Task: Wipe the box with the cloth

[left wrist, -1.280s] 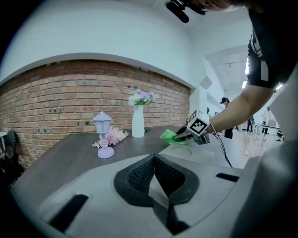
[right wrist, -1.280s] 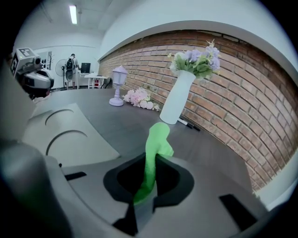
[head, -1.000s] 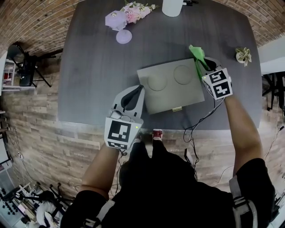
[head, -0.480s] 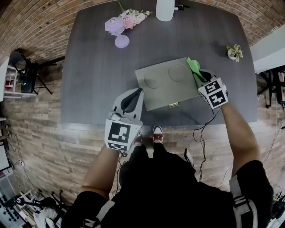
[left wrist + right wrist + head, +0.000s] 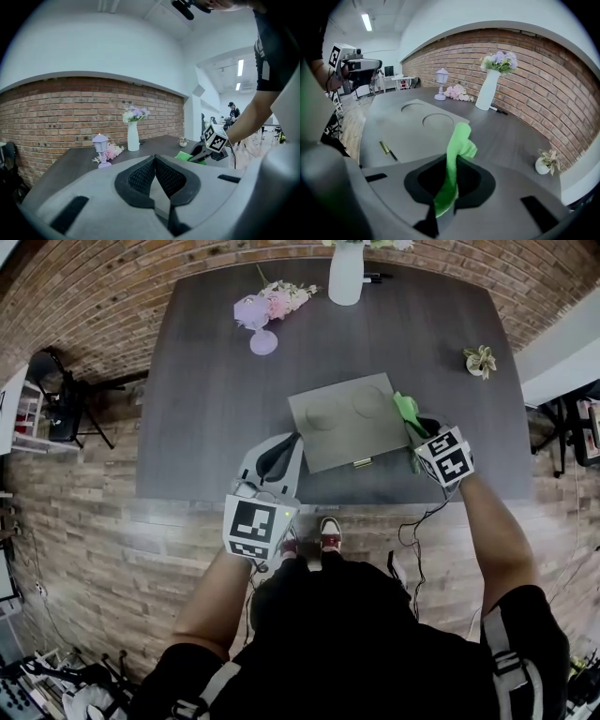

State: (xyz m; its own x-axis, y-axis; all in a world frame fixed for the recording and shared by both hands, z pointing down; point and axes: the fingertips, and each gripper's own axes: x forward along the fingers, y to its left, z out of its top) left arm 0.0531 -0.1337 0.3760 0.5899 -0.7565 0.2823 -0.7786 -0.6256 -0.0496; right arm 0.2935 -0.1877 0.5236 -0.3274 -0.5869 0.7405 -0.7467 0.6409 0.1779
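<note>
Dark table point(image 5: 216, 381) bears the box point(image 5: 342, 423) just beside right tongs point(image 5: 420, 430) pinching the cloth point(image 5: 406, 409).

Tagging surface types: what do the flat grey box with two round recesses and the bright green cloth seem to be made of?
Flat grey box: matte, rigid, perhaps board or plastic; even dull face, crisp edges, brass-coloured clasp. Bright green cloth: soft fabric, possibly microfibre; it bends in limp folds.
</note>
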